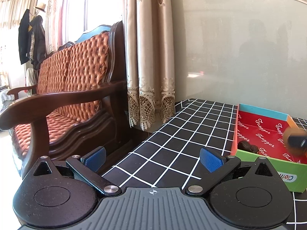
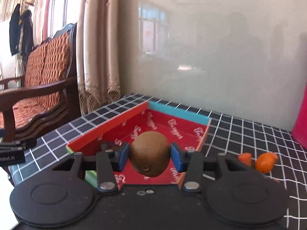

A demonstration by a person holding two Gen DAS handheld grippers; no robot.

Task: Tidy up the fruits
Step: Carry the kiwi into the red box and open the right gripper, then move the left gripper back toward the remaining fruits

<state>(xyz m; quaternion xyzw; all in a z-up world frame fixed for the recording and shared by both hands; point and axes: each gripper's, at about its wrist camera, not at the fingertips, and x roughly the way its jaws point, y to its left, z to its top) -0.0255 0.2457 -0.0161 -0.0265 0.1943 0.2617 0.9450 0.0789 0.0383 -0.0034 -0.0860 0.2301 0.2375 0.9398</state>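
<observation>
Kiwi (image 2: 150,154) sits clamped between the blue pads of the right tongs (image 2: 150,156), low centre of the right wrist view, held above the near end of the red-lined cardboard box (image 2: 107,128). It looks poised for release into the box, though it is not yet set down. In the left wrist view, a dark wrinkled fruit (image 1: 247,146) already lies on the box floor at the right of the frame, so at least one piece seems sorted. Two small orange fruits (image 2: 265,162) remain on the checked bench (image 2: 249,134), lower right of the right wrist view, just beside the box's right wall; those are likely what is left. Left tongs (image 1: 153,156) are spread wide with nothing between the pads, hovering over the bench edge to the left of the box. Whether more fruit lies outside these views cannot be told.
</observation>
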